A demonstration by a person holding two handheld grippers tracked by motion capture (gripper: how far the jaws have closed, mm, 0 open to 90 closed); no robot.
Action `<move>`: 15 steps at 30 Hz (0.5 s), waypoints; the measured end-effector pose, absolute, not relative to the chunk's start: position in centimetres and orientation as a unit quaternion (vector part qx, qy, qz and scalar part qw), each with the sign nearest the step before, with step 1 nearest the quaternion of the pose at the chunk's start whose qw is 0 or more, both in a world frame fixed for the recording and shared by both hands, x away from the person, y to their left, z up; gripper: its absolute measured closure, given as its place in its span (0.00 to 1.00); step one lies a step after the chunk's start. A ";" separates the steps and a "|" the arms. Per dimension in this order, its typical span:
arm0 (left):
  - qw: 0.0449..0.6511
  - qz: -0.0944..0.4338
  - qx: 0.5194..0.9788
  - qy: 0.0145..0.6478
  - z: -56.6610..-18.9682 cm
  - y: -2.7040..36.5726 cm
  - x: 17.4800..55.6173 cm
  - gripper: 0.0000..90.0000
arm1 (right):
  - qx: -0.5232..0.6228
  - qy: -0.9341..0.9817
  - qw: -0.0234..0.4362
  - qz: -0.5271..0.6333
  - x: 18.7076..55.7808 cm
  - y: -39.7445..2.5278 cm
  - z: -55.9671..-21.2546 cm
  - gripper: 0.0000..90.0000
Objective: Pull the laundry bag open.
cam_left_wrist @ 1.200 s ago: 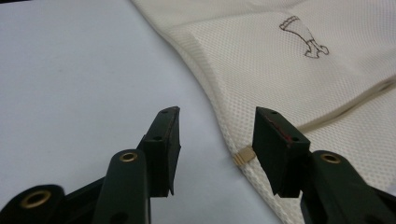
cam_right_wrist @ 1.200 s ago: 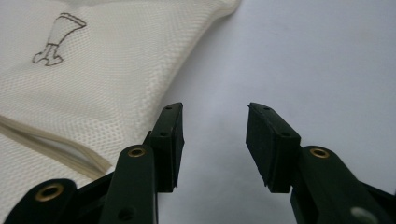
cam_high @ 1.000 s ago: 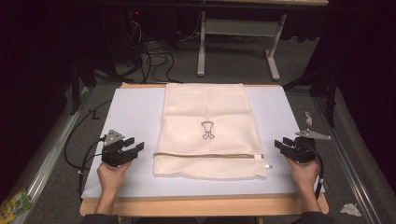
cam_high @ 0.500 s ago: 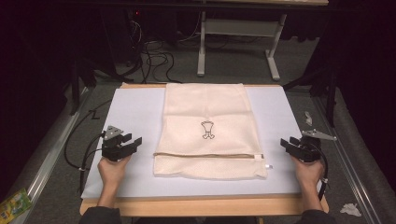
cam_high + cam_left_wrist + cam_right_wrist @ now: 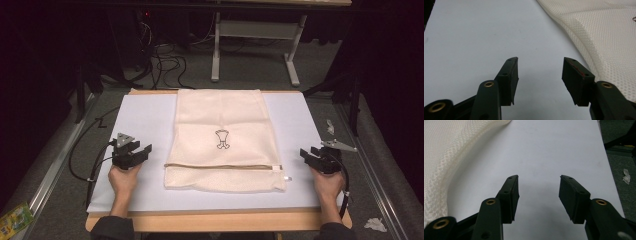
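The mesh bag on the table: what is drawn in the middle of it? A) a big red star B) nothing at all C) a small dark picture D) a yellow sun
C: the cream mesh bag carries a small dark emblem near its middle, above the zipper that runs across it.
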State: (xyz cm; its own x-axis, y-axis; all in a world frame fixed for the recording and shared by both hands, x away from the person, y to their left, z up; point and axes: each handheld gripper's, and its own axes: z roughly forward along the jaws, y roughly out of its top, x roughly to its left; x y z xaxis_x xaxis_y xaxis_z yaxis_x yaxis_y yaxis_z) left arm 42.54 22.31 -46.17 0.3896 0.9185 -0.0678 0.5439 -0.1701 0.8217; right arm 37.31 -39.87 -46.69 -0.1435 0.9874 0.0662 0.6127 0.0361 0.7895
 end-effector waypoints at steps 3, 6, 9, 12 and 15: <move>0.404 0.236 0.727 0.502 -46.3 22.2 42.6 0.52 | 0.599 0.669 0.266 0.351 37.3 -39.8 -46.9 0.56; 0.398 0.240 0.730 0.501 -46.5 22.0 42.7 0.52 | 0.599 0.670 0.267 0.348 37.3 -39.8 -47.0 0.56; 0.394 0.238 0.734 0.500 -46.7 21.8 42.8 0.52 | 0.598 0.672 0.269 0.345 37.4 -39.7 -47.1 0.55; 0.391 0.238 0.735 0.500 -46.8 21.7 42.9 0.52 | 0.598 0.673 0.267 0.344 37.4 -39.6 -47.2 0.55; 0.386 0.238 0.738 0.499 -47.0 21.6 43.0 0.51 | 0.600 0.671 0.266 0.346 37.3 -39.6 -47.4 0.54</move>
